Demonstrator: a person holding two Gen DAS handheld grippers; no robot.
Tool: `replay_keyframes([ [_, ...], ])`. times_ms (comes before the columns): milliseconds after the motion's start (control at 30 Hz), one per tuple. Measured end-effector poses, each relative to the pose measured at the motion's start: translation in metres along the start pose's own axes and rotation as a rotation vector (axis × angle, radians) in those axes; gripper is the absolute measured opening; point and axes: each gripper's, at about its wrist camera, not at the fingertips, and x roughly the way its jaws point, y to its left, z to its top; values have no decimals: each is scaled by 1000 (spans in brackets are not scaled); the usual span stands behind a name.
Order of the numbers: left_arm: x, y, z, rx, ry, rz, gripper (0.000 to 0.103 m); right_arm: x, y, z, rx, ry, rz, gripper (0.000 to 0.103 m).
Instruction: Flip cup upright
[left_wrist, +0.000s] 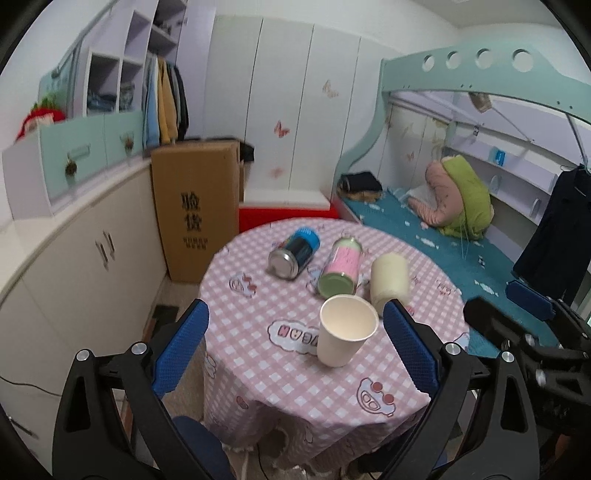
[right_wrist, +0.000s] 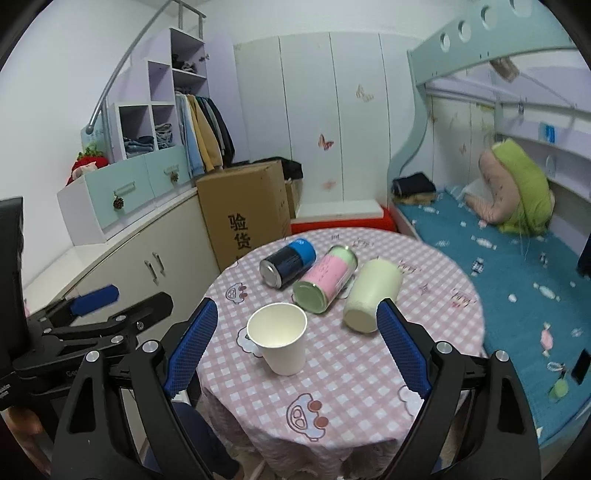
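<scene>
Left gripper (left_wrist: 295, 339) spread, empty | right gripper (right_wrist: 297, 338) spread, empty, both short of the table (left_wrist: 258, 373) | paper cup (left_wrist: 345, 334) upright, mouth up, near front edge, untouched | three cans lie behind | flip looks done; only retreat left

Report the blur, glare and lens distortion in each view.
Left wrist view: strong fisheye bending with dark corners, cabinet at the left smeared, paper cup sharp. Right wrist view: same bending, bed edge soft, paper cup crisp. No harsh glare.
</scene>
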Motion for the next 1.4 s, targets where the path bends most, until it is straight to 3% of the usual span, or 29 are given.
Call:
replay_keyframes([
  [67, -12, -5, 2, 13, -36, 11, 96, -14, 3, 2, -15, -27, 5, 96],
  [533, -60, -26, 5, 55, -199, 71, 98, -62, 7, 4, -67, -150, -25, 96],
  [1400, -61, -35, 6, 76, -225, 82, 98, -69, 2, 2, -55, -168, -23, 96],
])
